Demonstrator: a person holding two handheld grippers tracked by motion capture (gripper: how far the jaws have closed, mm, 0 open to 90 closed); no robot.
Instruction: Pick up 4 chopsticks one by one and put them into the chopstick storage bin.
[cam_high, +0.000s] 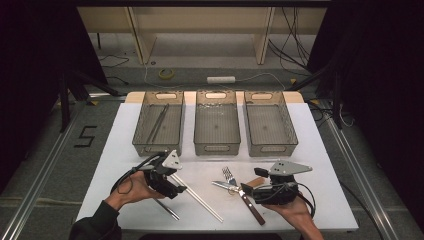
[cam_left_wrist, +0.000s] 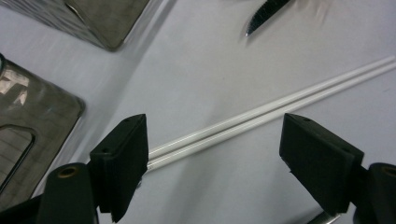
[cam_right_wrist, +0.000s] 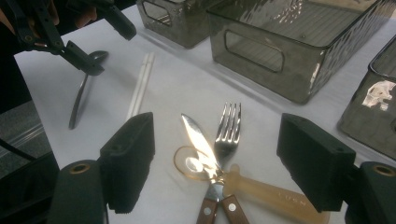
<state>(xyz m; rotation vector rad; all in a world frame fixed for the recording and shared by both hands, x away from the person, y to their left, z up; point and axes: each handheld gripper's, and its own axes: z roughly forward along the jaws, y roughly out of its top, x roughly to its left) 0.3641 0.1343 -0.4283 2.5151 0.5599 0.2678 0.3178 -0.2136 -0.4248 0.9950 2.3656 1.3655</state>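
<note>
White chopsticks (cam_left_wrist: 261, 116) lie as a close pair on the white table (cam_high: 320, 150), running from near your left gripper (cam_high: 176, 189) toward the table's near edge, and they are what that gripper reaches for. Your left gripper hovers over their upper end near the left part of the table; in the left gripper view its jaws stand wide apart with the chopsticks passing between them on the surface, untouched by either pad. Just beside it, toward the near left corner, a dark spoon (cam_right_wrist: 83, 93) rests on the table. Along the far edge sit three smoky plastic bins: the left bin (cam_high: 141, 131) has long thin sticks in it, the middle bin (cam_high: 216, 148) and right bin (cam_high: 291, 131) stand next to it. Toward the middle of the near edge, a fork (cam_right_wrist: 229, 128) with a pale translucent handle lies crossed under a knife (cam_right_wrist: 201, 149) with a brown riveted handle, the two touching. Your right gripper (cam_right_wrist: 217, 163) hangs over that pair near the right part of the near edge, its jaws also spread wide, pressing on nothing
</note>
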